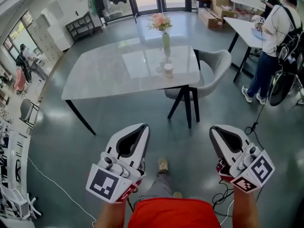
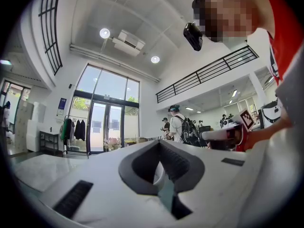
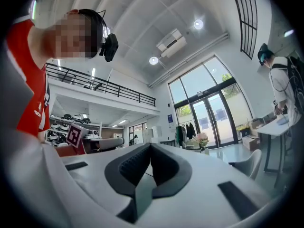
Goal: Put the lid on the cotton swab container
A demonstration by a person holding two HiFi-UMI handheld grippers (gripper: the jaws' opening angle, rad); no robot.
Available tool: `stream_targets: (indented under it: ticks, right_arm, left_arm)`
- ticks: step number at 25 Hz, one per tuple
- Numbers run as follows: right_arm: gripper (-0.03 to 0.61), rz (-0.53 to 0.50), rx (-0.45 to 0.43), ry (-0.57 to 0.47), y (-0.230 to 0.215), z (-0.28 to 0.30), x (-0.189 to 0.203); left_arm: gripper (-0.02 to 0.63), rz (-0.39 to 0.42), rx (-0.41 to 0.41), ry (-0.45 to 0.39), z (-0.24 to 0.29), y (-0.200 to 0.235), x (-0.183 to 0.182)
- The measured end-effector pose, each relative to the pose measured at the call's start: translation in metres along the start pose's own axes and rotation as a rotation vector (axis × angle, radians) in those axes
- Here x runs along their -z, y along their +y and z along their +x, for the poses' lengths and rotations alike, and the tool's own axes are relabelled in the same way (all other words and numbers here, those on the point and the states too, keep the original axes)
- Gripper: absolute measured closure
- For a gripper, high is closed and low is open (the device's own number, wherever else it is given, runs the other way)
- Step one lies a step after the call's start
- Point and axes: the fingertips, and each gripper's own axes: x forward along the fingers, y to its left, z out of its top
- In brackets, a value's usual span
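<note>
In the head view a small white container [image 1: 168, 70] stands on the pale marble table [image 1: 109, 75], just in front of a vase of pink flowers [image 1: 165, 38]. I cannot make out its lid from this distance. Both grippers are held low over the floor, well short of the table. My left gripper [image 1: 142, 128] is shut with nothing in it, and its own view shows the dark pads [image 2: 176, 161] meeting at the tip [image 2: 159, 144]. My right gripper [image 1: 214, 129] is also shut and empty, pads together [image 3: 150, 147]. Each gripper view looks up at the hall, not at the table.
A grey chair [image 1: 212, 72] is tucked at the table's right end. A person with a backpack [image 1: 275, 32] stands by a white table [image 1: 243, 28] at the far right. Cardboard boxes [image 1: 211, 17] lie beyond. A black cable [image 1: 256, 120] runs over the floor near my right gripper.
</note>
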Motion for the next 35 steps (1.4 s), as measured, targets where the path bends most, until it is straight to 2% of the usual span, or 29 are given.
stream_targets:
  ticks: [4,7,11,17,25,33,35]
  right_arm:
    - [0.569,-0.010,0.011,0.013,-0.025,0.030,0.006]
    - [0.569,-0.010,0.028,0.022,-0.046,0.058,0.005]
    - [0.569,-0.002,0.059,0.018,-0.074,0.098,0.008]
    - [0.569,-0.010,0.099,0.033,-0.110,0.150,0.024]
    - [0.569,-0.033,0.117,0.080,-0.153,0.195,0.037]
    - [0.569,-0.071,0.066,0.131,-0.216,0.230,0.060]
    - [0.569,-0.069,0.050,0.131,-0.234,0.240,0.064]
  left_arm:
    - [0.600,0.004,0.032,0.024,0.029,0.026,0.018]
    - [0.600,0.017,0.055,0.013,0.053,0.051,0.019]
    - [0.600,0.034,0.106,0.070,0.080,0.087,0.036]
    - [0.600,0.025,0.129,0.103,0.115,0.144,0.063]
    - [0.600,0.006,0.136,0.121,0.158,0.186,0.086]
    - [0.600,0.002,0.082,0.140,0.213,0.210,0.116]
    - [0.600,0.008,0.064,0.119,0.228,0.219,0.119]
